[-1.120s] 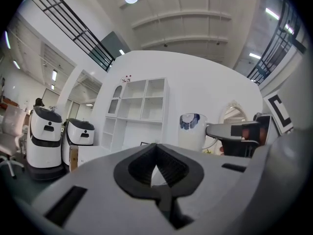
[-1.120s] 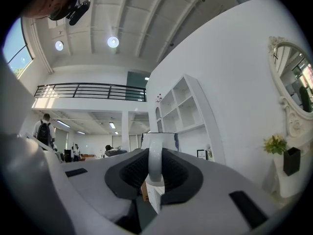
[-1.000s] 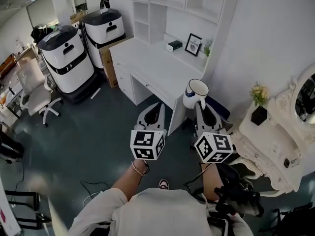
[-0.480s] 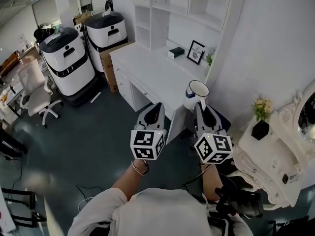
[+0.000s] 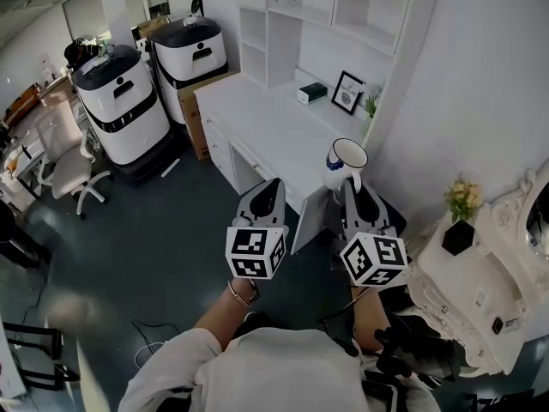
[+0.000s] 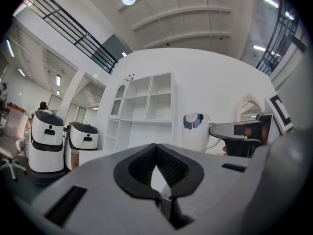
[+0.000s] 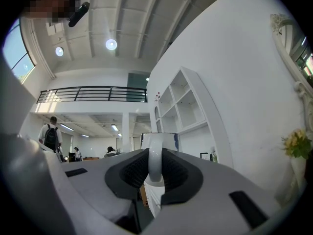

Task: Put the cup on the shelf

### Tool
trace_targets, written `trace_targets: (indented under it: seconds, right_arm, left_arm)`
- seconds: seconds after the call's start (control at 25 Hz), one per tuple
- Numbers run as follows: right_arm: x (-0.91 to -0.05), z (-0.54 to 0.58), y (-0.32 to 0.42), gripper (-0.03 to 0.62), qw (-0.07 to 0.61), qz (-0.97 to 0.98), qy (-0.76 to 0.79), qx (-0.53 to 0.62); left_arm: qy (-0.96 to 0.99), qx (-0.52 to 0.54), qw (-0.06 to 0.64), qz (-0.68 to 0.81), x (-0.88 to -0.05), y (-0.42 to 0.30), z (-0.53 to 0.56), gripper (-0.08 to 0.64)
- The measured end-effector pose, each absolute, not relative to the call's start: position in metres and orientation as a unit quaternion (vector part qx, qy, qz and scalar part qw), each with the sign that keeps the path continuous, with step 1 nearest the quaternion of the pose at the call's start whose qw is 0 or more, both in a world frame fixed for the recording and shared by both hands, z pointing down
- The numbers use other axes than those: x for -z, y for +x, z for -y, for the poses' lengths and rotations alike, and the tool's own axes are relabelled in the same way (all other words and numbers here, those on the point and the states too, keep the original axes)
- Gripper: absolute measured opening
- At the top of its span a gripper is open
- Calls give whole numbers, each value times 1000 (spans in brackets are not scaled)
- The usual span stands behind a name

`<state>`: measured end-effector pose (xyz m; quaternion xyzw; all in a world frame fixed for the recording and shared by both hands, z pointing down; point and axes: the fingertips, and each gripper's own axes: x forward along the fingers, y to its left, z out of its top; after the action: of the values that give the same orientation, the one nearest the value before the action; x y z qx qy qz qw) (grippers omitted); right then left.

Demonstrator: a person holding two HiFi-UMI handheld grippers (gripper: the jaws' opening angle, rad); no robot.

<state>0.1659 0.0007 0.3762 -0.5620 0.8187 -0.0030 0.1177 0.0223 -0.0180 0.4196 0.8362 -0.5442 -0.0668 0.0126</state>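
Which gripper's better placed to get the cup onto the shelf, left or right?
Right. The right gripper grips the cup by its handle, upright, facing the shelf unit above the desk. The left gripper is shut with nothing between its jaws.

The white counter (image 5: 257,127) stands against the wall. A small box (image 5: 310,93), a framed picture (image 5: 347,92) and a little plant (image 5: 371,106) sit along its back edge. The white shelf (image 5: 300,11) rises above it with open compartments. On the dark floor (image 5: 171,230) beside the counter stand two white machines (image 5: 120,101).
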Motion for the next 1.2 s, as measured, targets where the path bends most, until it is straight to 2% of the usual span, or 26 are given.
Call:
trace_targets:
  seconds: [0.44, 1.2]
  right_arm:
    - [-384, 41, 172, 75, 107, -818, -566, -3]
    - [-372, 212, 159, 75, 114, -788, -605, 0]
  left_arm:
    - [843, 67, 18, 534, -428, 35, 64, 8]
    - [864, 68, 29, 497, -419, 17, 249, 8]
